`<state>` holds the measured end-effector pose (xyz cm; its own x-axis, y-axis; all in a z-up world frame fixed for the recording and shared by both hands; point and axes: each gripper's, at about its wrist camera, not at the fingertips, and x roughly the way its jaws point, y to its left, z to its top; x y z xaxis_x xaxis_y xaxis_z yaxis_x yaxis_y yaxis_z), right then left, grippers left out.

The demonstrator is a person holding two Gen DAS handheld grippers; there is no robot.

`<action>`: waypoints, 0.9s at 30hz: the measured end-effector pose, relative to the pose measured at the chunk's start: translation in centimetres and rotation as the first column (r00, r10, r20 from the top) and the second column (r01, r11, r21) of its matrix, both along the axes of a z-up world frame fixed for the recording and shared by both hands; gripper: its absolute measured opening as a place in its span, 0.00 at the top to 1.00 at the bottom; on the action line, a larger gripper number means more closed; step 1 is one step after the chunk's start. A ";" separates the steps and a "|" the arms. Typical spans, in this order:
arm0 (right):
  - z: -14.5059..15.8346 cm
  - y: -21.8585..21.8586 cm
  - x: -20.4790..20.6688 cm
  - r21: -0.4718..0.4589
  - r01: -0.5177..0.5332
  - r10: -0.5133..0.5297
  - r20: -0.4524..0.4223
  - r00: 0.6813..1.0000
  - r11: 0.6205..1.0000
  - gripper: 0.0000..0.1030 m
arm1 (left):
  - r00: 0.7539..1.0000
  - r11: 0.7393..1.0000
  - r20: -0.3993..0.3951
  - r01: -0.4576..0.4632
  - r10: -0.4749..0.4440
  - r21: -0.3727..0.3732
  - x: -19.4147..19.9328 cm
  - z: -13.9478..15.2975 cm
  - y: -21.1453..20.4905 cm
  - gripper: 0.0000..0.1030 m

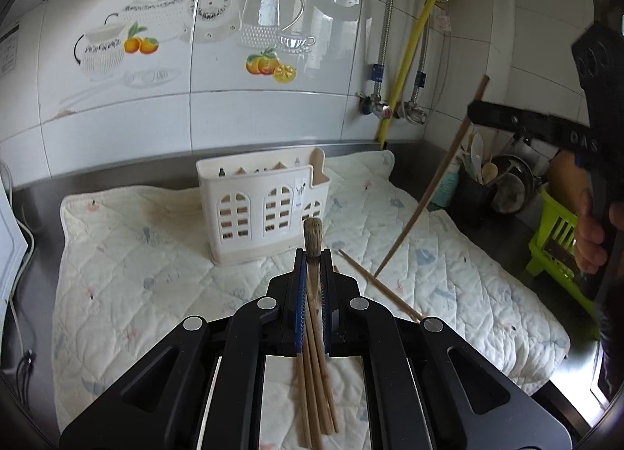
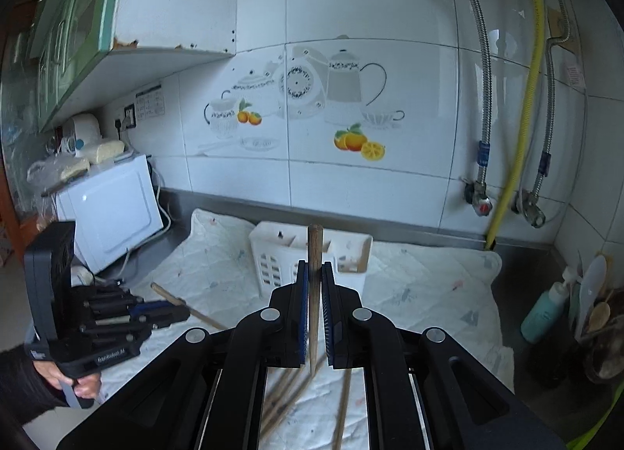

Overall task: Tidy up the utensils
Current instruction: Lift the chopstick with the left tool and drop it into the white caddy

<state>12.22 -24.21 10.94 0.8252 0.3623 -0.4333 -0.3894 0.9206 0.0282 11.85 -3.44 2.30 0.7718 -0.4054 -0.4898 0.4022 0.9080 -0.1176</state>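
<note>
Loose chopsticks (blurred, partly hidden)

Black left gripper and right gripper, blue-padded fingers, silver rivets, dark sleeve.

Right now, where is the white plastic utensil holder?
The white plastic utensil holder stands upright on the quilted mat, near the tiled wall, beyond both grippers.

A white microwave stands at the steel worktop's end; a yellow hose climbs the tiled wall.
</note>
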 end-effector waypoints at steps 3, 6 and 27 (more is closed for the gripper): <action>1.4 -0.2 2.0 0.005 0.016 -0.016 0.010 1.000 1.000 0.94 | 1.000 1.000 0.004 0.000 0.000 0.011 0.8 0.6 -0.1 0.95; 2.6 -0.1 4.3 0.021 0.029 -0.030 0.020 0.999 0.999 0.94 | 1.000 1.000 0.008 0.002 -0.003 0.018 1.4 1.1 -0.1 0.95; -0.3 2.5 17.1 -0.004 0.122 -0.122 -0.035 0.992 0.992 0.94 | 0.963 0.998 0.259 -0.064 0.067 -0.022 4.8 12.0 1.9 0.95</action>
<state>29.37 -21.71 10.60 0.8477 0.2590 -0.4630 -0.2727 0.9613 0.0384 16.64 -1.52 14.30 0.8969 -0.3548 -0.2641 0.3603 0.9324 -0.0290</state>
